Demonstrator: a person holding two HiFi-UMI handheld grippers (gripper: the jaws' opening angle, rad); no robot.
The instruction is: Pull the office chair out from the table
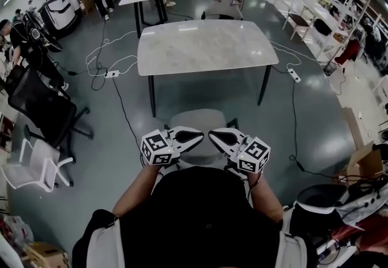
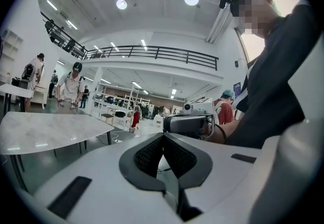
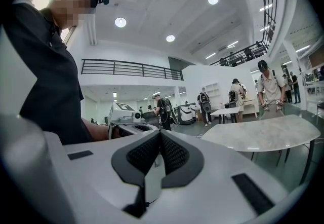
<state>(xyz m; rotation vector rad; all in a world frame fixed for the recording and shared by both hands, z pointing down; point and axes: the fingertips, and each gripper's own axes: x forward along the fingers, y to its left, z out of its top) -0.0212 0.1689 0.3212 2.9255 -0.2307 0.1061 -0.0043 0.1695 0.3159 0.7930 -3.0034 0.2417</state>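
A grey office chair [image 1: 197, 119] stands between me and the marble-topped table [image 1: 203, 47], just off its near edge. My two grippers hover level above the chair's near side, tips pointing at each other and almost meeting. The left gripper [image 1: 197, 137] is shut with nothing between its pads. The right gripper [image 1: 214, 135] is also shut and empty. In the left gripper view my own jaws [image 2: 163, 139] face the right gripper [image 2: 188, 122], with the table [image 2: 45, 132] at the left. In the right gripper view the jaws [image 3: 160, 137] face the left gripper [image 3: 124, 116], with the table [image 3: 263, 134] at the right.
Across the table a person stands behind another chair [image 1: 221, 16]. A black office chair [image 1: 42, 109] and a white one [image 1: 33, 167] stand at the left. Cables and a power strip [image 1: 111, 73] lie on the floor. Shelving [image 1: 321, 12] and a cardboard box [image 1: 364, 162] are at the right.
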